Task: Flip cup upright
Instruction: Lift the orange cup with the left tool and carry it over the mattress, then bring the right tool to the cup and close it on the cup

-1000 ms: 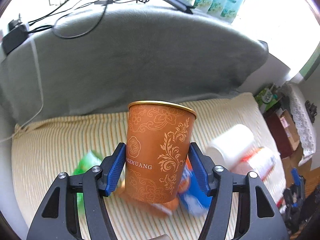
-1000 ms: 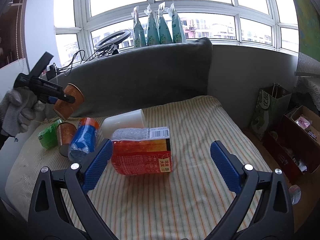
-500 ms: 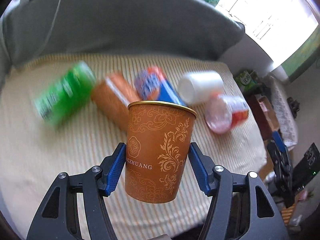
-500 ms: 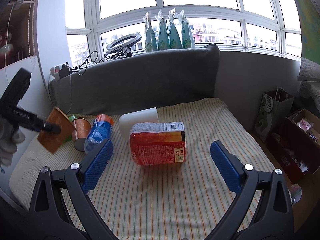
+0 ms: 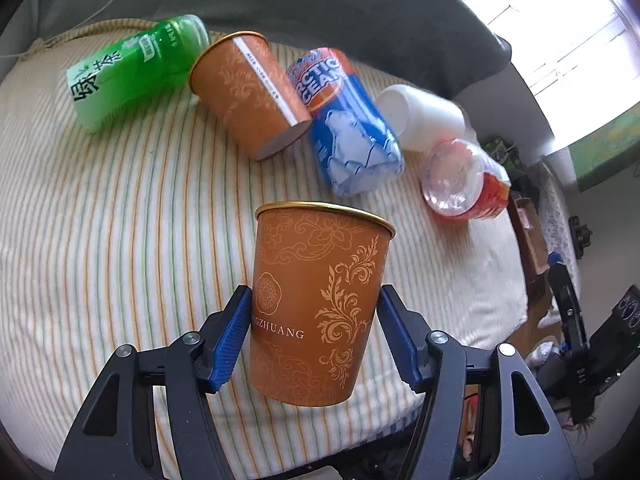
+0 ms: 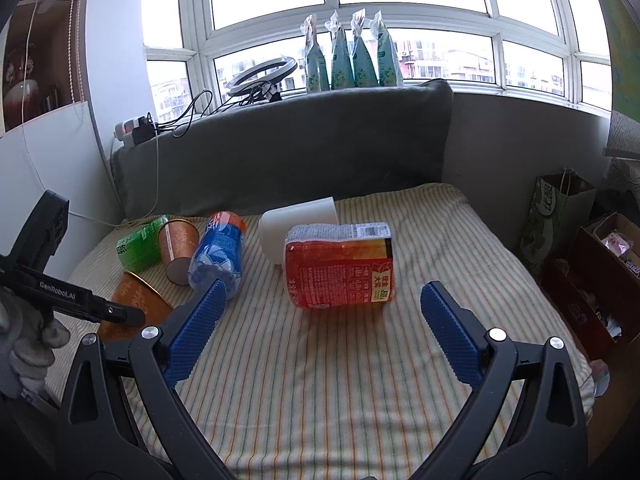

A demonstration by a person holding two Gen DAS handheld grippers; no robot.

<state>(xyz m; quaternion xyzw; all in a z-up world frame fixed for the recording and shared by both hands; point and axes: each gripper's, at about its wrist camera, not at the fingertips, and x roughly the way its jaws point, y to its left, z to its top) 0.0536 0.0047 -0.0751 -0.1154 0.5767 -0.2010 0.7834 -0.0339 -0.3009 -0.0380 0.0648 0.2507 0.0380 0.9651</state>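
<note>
My left hand-held gripper (image 5: 314,340) clamps the cup (image 5: 316,304) at mid-wall between blue ribbed pads, rim up, above the bed's (image 5: 100,216) near edge. I judge the step is setting it down: lower straight, base flat, since the striped cover looks soft and the thin paper wall could crush. A second cup (image 5: 248,92) lies beside a crinkled bottle (image 5: 348,124).

From the right wrist, my right hand-held gripper (image 6: 320,328) hangs wide and empty; the cup (image 6: 134,306) sits tilted at the left, well apart from the glossy red pack (image 6: 340,268).
</note>
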